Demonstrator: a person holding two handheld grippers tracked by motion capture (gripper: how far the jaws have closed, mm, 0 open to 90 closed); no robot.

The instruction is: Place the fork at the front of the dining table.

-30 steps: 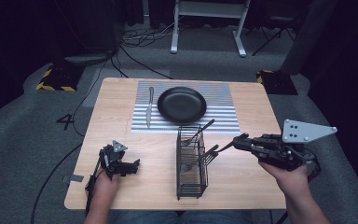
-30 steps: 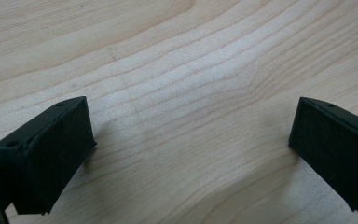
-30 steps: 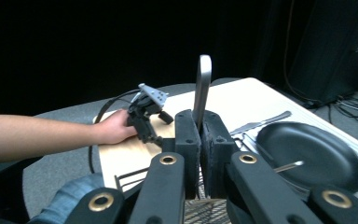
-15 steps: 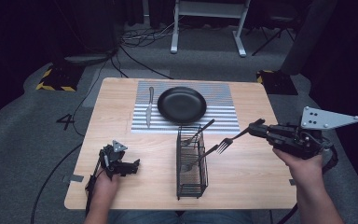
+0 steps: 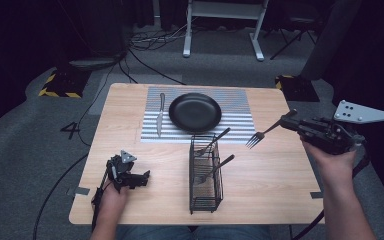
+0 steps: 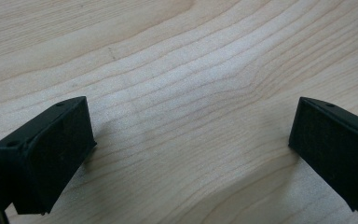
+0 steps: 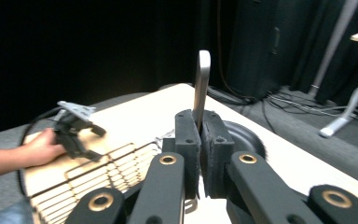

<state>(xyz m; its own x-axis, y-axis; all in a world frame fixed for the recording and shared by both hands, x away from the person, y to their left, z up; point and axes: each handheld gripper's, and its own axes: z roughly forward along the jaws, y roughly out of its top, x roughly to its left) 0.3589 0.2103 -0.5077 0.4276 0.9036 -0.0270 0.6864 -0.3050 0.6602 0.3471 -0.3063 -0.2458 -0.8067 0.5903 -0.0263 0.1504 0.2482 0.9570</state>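
My right gripper (image 5: 286, 120) is shut on the handle of a silver fork (image 5: 260, 135), held in the air off the table's right side, tines pointing left toward the rack. In the right gripper view the fork handle (image 7: 201, 79) stands up between the pads of my right gripper (image 7: 200, 140). A black wire rack (image 5: 205, 172) stands at the table's middle with two utensils (image 5: 216, 139) leaning in it. My left gripper (image 5: 139, 180) rests open on the wood at the front left. The pads of my left gripper (image 6: 186, 154) stand wide apart over bare wood.
A black plate (image 5: 195, 111) sits on a striped placemat (image 5: 240, 122) at the back, with a knife (image 5: 160, 114) to its left. The wooden table (image 5: 270, 185) ends close to the right hand. Cables and a desk frame are on the floor behind.
The right hand has carried the fork to the right and slightly up, away from the rack. The left hand has kept still.
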